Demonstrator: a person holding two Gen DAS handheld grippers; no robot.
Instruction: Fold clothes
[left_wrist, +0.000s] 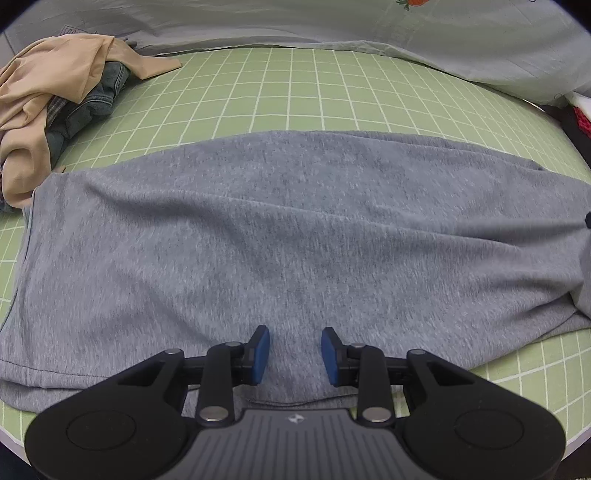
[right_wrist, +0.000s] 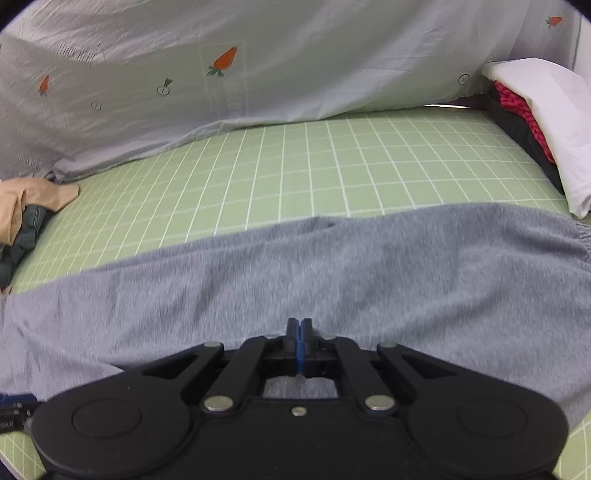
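A: What do you see from the left cam?

B: I have the left gripper low over the grey garment, near its front edge. Jaws stand partly open, the blue pads apart, only cloth under the gap. I see no fold pinched between them, so I say it holds nothing.

A: And the garment, where is it?

B: It lies spread across the green grid mat, long side going left to right, with soft wrinkles. In the right cam I see an elastic waistband at its right end, so pants, I think.

A: Right side?

B: The right gripper is fully closed, pads together, also at the front edge of the garment. If a thin bit of cloth is caught between the pads I cannot tell; the picture is blurred there.

A: Other things on the mat?

B: Left-back a pile: beige cloth on top of denim, unfolded. Right-back a stack with white, red and dark pieces. Behind all, a pale sheet with carrot print hangs down to the mat.
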